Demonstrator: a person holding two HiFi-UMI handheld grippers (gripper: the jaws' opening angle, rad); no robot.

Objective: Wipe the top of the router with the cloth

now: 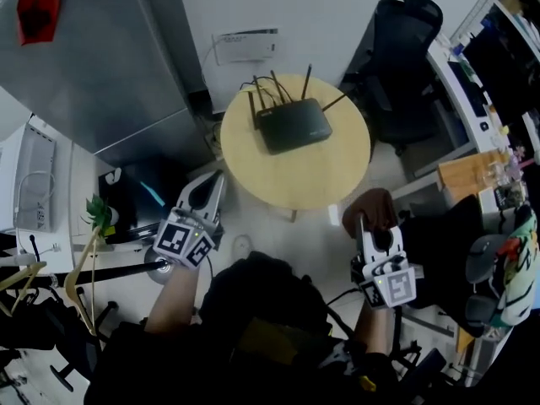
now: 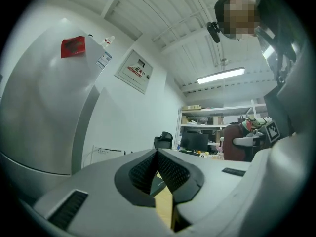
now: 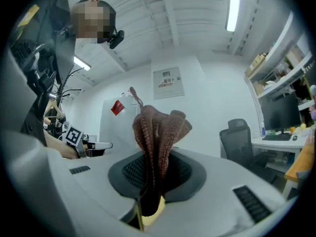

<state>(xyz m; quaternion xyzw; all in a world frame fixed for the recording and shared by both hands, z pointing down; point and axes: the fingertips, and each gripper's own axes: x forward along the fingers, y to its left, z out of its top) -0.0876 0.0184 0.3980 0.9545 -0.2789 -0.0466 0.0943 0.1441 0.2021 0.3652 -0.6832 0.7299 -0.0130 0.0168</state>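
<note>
Head view, black flat router with antennas (image 1: 293, 125) sat on the round pale wooden counter (image 1: 314, 182), right gripper (image 1: 372, 231) fingers clamped on a brown knitted cloth (image 1: 369, 207) beside the counter's edge, left gripper (image 1: 213, 184) fingers closed together, empty.

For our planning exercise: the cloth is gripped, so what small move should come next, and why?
Probably carry the right gripper forward and left over the router: its jaws pinch the cloth, but it hovers short of the table, not touching the router.
</note>
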